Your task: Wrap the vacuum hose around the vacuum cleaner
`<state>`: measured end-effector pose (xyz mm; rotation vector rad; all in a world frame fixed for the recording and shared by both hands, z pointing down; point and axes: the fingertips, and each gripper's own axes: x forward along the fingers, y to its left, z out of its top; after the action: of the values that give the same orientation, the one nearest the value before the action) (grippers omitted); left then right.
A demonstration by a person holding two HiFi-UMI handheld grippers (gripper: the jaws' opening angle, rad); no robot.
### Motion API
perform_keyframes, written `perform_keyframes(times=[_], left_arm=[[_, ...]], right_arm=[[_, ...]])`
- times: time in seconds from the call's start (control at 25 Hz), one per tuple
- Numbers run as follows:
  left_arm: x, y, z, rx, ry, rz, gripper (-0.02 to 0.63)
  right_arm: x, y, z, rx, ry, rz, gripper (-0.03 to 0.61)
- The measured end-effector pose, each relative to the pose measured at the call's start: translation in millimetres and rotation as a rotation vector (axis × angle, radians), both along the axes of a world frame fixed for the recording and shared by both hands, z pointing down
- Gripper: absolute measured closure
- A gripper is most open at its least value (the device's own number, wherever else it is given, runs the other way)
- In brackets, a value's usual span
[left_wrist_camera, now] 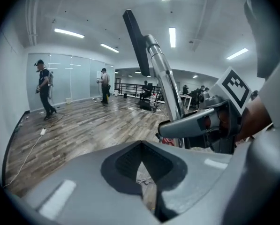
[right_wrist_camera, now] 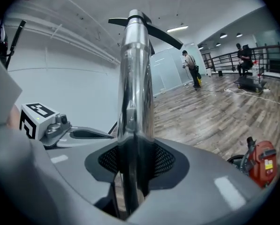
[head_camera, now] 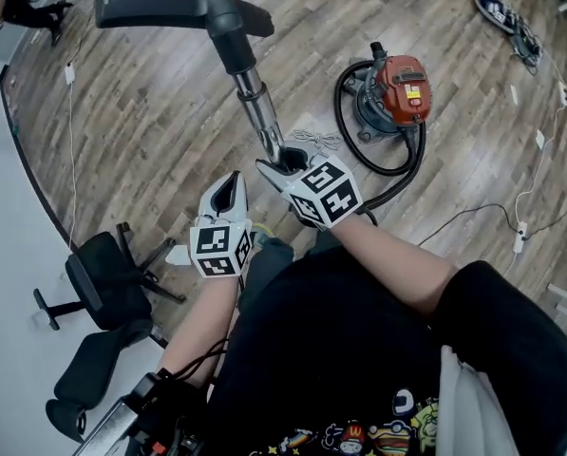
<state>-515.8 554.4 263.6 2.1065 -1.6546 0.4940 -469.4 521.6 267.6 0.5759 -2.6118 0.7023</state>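
The right gripper (head_camera: 288,160) is clamped on the steel wand (head_camera: 255,103), and the left gripper (head_camera: 229,186) hangs just beside it, jaws together on nothing. The wand looks rigid, slick and top-heavy, so hold it low. The limp hose (head_camera: 339,112) loops round the vacuum (head_camera: 402,88) beyond.

1 vacuum cleaner (head_camera: 398,93), 1 hose (head_camera: 340,122), 1 wand (head_camera: 256,110), 2 claws (head_camera: 233,180) (head_camera: 285,163).

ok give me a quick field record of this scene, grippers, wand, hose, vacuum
right gripper: shut on the metal wand
left gripper: shut, empty, beside the right one
floor nozzle: at the wand's far end, off the floor
vacuum cleaner: red and grey canister, on the wood floor
hose: black, curves part way round the canister
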Motion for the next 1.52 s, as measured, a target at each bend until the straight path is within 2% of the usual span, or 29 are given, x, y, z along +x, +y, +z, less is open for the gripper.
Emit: perform_keyframes(times=[0.24,0.36,0.52,0.8,1.04,1.32,1.52], left_arm=[[-26,-45,-14,0.020,0.047,0.253,0.614],[-38,-55,-28,0.042,0.055,0.366,0.614],[-48,-73,-29,0.034,0.044,0.474,0.614],[-68,-138,-20,0.019,0.015,0.549,0.614],[-73,-246,-19,0.009,-0.032,0.588,0.614],[-57,-367,-16,-0.007,-0.031,0.646,0.614],[-37,-450,-16,0.007,-0.015,0.747,0.614]], right_arm=[[-26,-38,-32,0.116,0.059,0.204,0.417],[-45,-52,-52,0.165,0.041,0.279,0.417],[-70,-73,-64,0.180,0.011,0.365,0.417],[-88,-144,-51,0.178,0.017,0.441,0.416],[-82,-255,-33,0.117,-0.008,0.506,0.416],[-56,-376,-18,0.042,-0.024,0.612,0.417],[-36,-444,-7,0.019,-0.007,0.715,0.416]])
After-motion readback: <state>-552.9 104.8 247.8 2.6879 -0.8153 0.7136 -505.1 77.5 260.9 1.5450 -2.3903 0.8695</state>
